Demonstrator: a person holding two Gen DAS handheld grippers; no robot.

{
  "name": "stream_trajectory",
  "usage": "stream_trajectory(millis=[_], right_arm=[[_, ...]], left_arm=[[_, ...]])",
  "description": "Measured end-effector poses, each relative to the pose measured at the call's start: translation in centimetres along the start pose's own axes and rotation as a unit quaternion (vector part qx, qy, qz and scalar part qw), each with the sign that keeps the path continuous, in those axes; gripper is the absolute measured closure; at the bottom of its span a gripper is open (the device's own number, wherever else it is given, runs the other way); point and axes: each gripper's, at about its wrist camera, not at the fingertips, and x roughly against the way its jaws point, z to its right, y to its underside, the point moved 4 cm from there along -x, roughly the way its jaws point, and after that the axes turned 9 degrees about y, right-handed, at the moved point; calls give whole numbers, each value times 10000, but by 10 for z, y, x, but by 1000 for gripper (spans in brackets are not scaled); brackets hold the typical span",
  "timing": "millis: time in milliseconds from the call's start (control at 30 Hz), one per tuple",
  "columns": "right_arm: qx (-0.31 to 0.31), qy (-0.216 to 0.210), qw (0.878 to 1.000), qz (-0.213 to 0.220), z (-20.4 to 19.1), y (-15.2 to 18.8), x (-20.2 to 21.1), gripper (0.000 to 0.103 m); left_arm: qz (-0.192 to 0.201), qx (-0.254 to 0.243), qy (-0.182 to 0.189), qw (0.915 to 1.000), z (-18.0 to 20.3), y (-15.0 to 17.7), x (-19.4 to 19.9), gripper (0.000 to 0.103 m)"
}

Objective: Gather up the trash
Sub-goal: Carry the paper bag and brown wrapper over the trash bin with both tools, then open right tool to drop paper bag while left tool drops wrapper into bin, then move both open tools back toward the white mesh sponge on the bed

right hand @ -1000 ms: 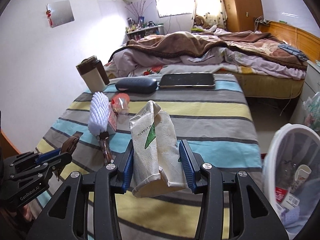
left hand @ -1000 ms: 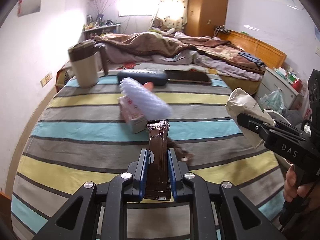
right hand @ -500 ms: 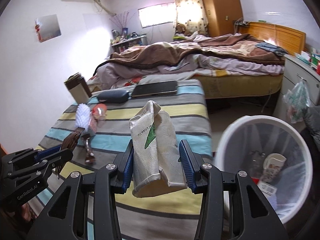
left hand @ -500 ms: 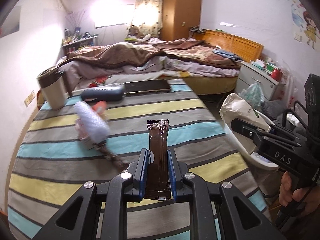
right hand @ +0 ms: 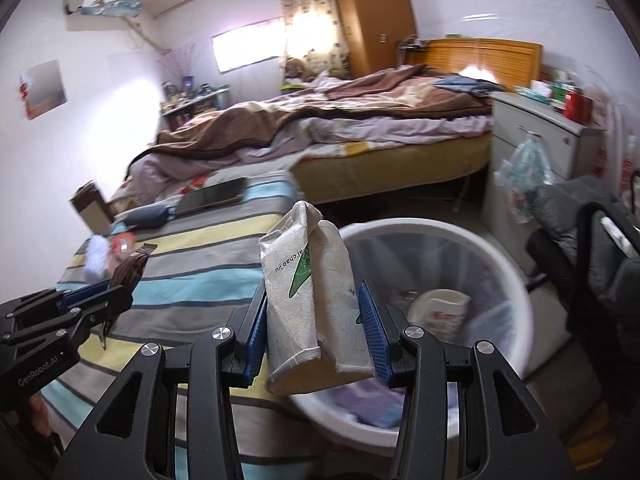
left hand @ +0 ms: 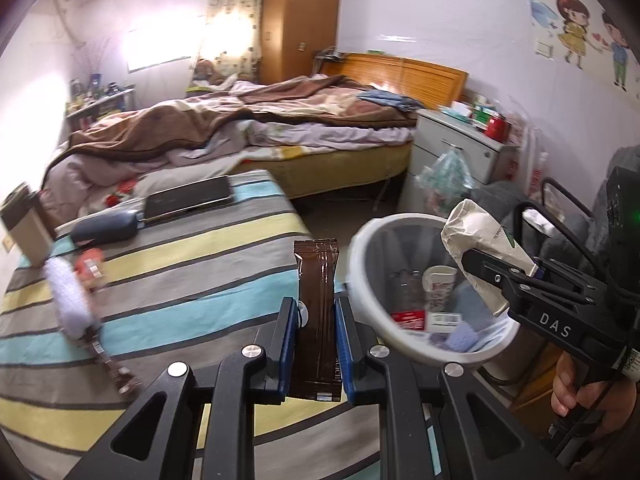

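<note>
The striped table (left hand: pixel 192 280) lies behind; the white bin (right hand: pixel 508 280) is just ahead of the right gripper (right hand: pixel 314 322), clamped on a paper bag (right hand: pixel 308 304). Left gripper (left hand: pixel 316 346) clamps a brown wrapper (left hand: pixel 316 300), probably short of the rim: bring both over before releasing.

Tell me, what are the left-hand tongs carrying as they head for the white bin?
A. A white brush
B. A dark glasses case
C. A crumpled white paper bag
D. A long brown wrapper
D: the left tongs are shut on a long brown wrapper standing upright between the blue pads, while the white paper bag sits in the right tongs beside the white bin.
</note>
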Motion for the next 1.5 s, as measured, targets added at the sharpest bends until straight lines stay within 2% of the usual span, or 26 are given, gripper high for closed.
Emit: stream_trajectory(millis=[333, 600, 800, 900, 933, 1000, 1067, 1267, 1500], right_arm=[[-114, 550, 9983, -141, 37, 5, -5, 57], [-163, 707, 9962, -475, 50, 18, -19, 57], [-165, 828, 9945, -621, 59, 21, -25, 54], [-270, 760, 9939, -749, 63, 23, -28, 53], [-296, 784, 9934, -780, 64, 24, -29, 52], [-329, 801, 9927, -836, 65, 25, -30, 50], [-312, 774, 9930, -840, 63, 26, -30, 48], [-251, 834, 9936, -724, 60, 24, -26, 42], [-224, 850, 9942, -618, 53, 21, -20, 42]], left_arm=[[-265, -193, 511, 9982, 45, -13, -45, 84], [-455, -294, 619, 9966, 62, -11, -72, 84], [-556, -145, 691, 9960, 59, -9, -82, 83], [-634, -127, 629, 9959, 56, -7, -87, 82], [-625, -110, 615, 9961, 54, -7, -87, 80], [-614, -23, 665, 9959, 51, -7, -87, 65], [-588, 21, 665, 9960, 49, -7, -85, 60], [-544, 90, 557, 9969, 40, -5, -78, 59], [-410, 181, 482, 9978, 30, -4, -59, 59]])
